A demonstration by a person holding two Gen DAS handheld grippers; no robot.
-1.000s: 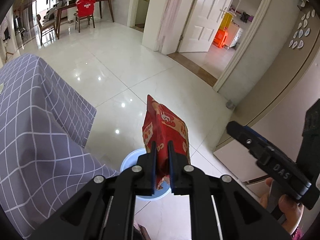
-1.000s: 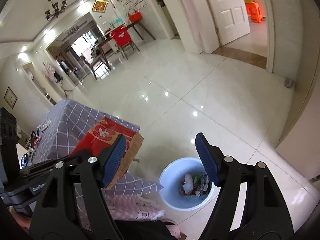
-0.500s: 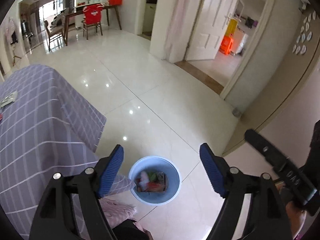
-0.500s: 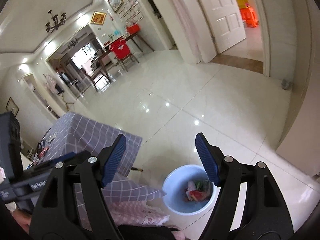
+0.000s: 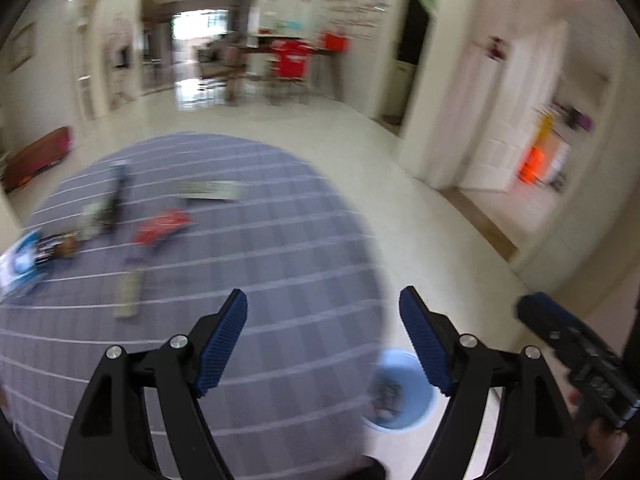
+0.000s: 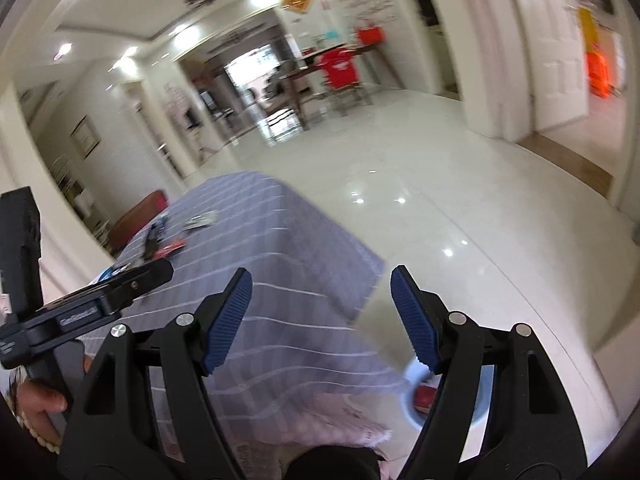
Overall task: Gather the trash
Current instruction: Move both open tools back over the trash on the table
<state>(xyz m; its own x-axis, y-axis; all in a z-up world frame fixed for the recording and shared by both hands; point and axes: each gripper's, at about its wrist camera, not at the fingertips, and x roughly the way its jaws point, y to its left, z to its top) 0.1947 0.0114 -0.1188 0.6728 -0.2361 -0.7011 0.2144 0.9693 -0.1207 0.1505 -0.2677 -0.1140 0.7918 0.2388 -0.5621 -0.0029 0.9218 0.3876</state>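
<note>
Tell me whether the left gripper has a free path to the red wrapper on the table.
Probably yes. The left gripper is open with nothing between its fingers, and the red wrapper lies flat on the checked tablecloth ahead and to the left, with only bare cloth between. The blur leaves the gap to neighbouring wrappers unclear.

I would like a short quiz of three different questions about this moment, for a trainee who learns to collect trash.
1. True or false: the left gripper holds a wrapper.
2. Where does the round light-blue plastic bin stand? A) on the table B) on the floor beside the table C) by the white door
3. Fill in: the flat red wrapper lies on the grey checked ______.

Key: 1 false, its jaws stand apart with nothing between them, as do those of the right gripper. 2 B. 3 tablecloth.
</note>
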